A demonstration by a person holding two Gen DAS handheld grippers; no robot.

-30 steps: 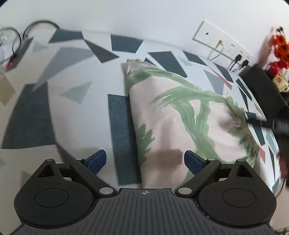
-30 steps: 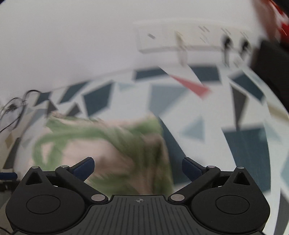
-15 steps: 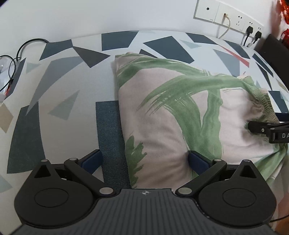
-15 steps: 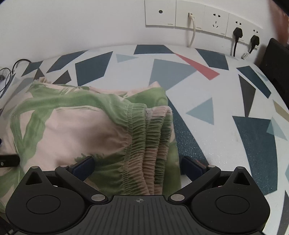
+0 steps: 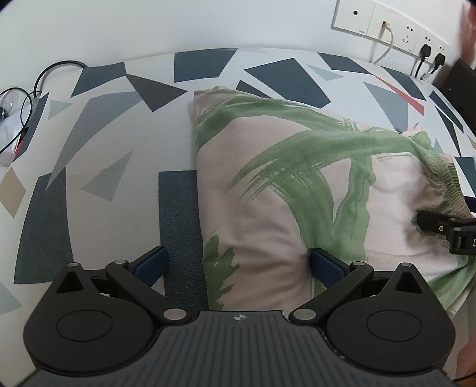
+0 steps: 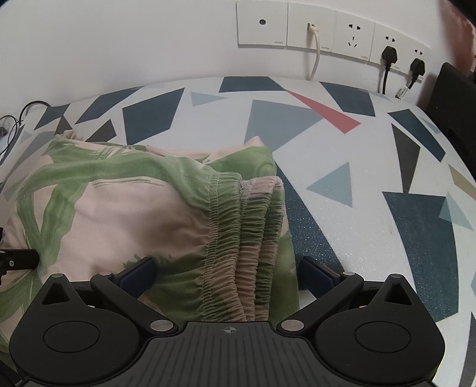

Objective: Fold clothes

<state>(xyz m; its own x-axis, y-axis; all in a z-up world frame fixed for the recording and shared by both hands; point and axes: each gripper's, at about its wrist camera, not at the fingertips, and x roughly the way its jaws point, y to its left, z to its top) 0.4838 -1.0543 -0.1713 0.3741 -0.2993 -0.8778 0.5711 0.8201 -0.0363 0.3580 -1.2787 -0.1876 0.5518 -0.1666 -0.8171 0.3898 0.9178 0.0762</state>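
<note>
A folded pink garment [image 5: 282, 184] with green leaf prints lies on the patterned table cover [image 5: 119, 143]. My left gripper [image 5: 238, 263] is open wide and astride the garment's near left edge: one finger over the bare cover, the other on the cloth. The other gripper's black finger [image 5: 437, 224] rests on the cloth at the right. In the right wrist view the gathered elastic waistband [image 6: 241, 232] is stacked in layers at the garment's [image 6: 125, 208] right end. My right gripper [image 6: 229, 272] is open, its fingers either side of that waistband.
White wall sockets [image 6: 312, 26] with a cream cable and two black plugs sit behind the table. Loose black cables [image 5: 17, 101] lie at the far left. A black box [image 6: 455, 98] stands at the right edge. Bare cover [image 6: 372, 184] stretches right of the garment.
Both grippers came down closer to the garment, the left over its left edge, the right over the waistband end. The left jaws widened a little. Little has moved in the last half second.
</note>
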